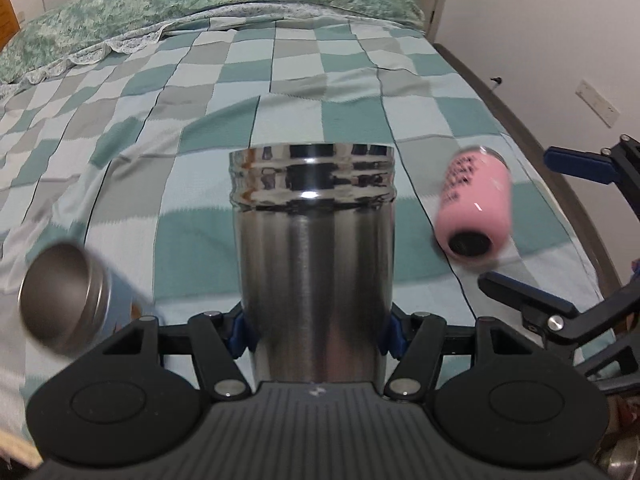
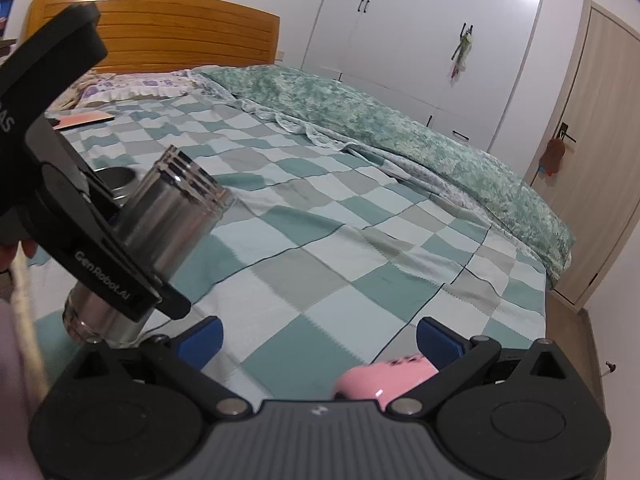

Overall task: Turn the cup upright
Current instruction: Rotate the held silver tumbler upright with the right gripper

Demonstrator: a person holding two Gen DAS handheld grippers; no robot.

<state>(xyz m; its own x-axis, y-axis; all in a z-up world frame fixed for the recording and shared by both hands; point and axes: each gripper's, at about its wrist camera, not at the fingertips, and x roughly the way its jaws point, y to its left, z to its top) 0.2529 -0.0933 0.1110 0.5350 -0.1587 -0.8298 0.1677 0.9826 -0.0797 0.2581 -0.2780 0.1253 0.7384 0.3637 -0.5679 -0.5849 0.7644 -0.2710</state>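
My left gripper (image 1: 316, 334) is shut on a steel cup (image 1: 314, 264), gripping its lower body with the blue pads; the threaded rim points away from the camera. In the right wrist view the same cup (image 2: 172, 216) is held tilted above the bed by the left gripper (image 2: 132, 264). A pink cup (image 1: 474, 202) lies on its side on the checkered bedspread (image 1: 320, 80) to the right. My right gripper (image 2: 318, 338) is open, with the pink cup (image 2: 384, 378) low between its blue pads (image 2: 200, 340). Its fingers (image 1: 576, 162) show at the right edge of the left view.
A third steel cup (image 1: 64, 300) lies on its side at the left, blurred; another steel cup end (image 2: 92, 320) shows below the left gripper. A green patterned quilt (image 2: 400, 128) is bunched along the far side. Wooden headboard (image 2: 160, 28), wardrobe and door stand beyond.
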